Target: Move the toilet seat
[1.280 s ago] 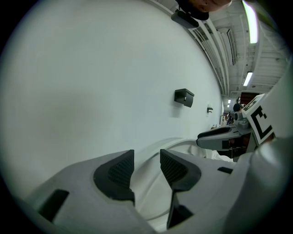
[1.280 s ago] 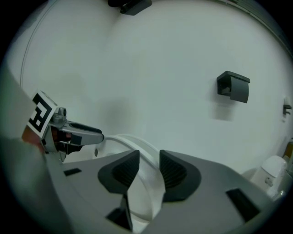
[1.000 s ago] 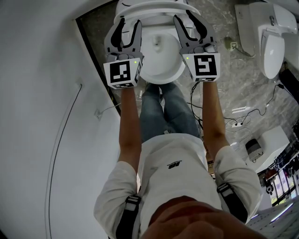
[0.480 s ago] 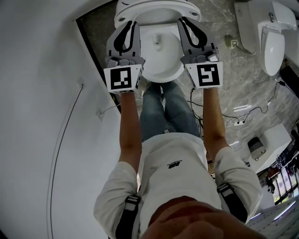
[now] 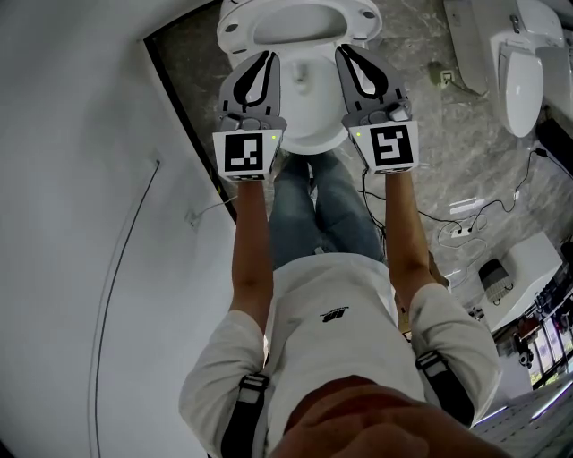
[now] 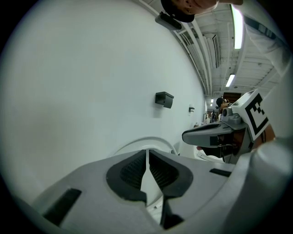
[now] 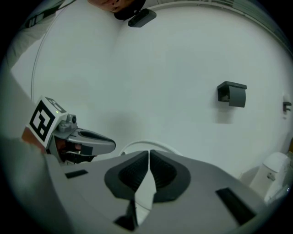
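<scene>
Toilet seat [image 5: 243,16] is seen at the top centre of the head view. It is white, an oval ring, and is tipped up at the back of the toilet bowl [image 5: 309,125]. Its underside is turned toward the person, and a small dark bumper is seen on each side. In both gripper views it is seen as a white arc just beyond the jaw tips.

Left gripper [image 5: 266,55] is held over the bowl's left rim and right gripper [image 5: 342,50] over its right rim. Both are pointed up-frame at the seat's lower edge. Contact with the seat cannot be told.

Both pairs of jaws have just been closing and are now pressed together tip to tip. Nothing is pinched between them; only white porcelain shows through the gap behind the pads.

A second toilet [image 5: 519,72] is seen at upper right. Cables [image 5: 448,224] lie on the marbled floor [image 5: 421,179]. A black wall fixture [image 7: 232,93] is seen on the white wall [image 7: 160,68].
</scene>
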`<action>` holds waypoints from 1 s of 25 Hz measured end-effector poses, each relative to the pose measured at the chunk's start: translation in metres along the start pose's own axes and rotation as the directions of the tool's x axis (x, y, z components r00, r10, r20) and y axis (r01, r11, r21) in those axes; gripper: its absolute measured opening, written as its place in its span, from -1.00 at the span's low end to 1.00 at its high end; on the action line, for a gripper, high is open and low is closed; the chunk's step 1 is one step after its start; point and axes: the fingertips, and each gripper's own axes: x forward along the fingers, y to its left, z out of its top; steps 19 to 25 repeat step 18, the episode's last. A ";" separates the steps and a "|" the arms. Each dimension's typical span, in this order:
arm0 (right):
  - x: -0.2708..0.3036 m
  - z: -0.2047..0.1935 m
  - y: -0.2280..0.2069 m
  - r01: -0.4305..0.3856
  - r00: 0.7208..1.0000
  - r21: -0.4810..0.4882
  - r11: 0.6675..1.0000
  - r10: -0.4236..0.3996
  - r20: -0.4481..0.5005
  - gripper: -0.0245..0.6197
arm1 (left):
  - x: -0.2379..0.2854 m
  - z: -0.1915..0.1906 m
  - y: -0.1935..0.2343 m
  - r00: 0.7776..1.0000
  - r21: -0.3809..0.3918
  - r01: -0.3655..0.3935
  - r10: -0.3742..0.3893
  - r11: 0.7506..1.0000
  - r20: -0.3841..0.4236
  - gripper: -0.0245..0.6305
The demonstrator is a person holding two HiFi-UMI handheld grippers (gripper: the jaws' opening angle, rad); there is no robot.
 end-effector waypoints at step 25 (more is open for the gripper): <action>-0.035 0.005 0.009 -0.005 1.000 -0.029 1.000 0.005 0.009 -0.81 | -0.026 0.010 -0.020 1.000 0.053 0.001 -0.002 0.999 0.026 -0.82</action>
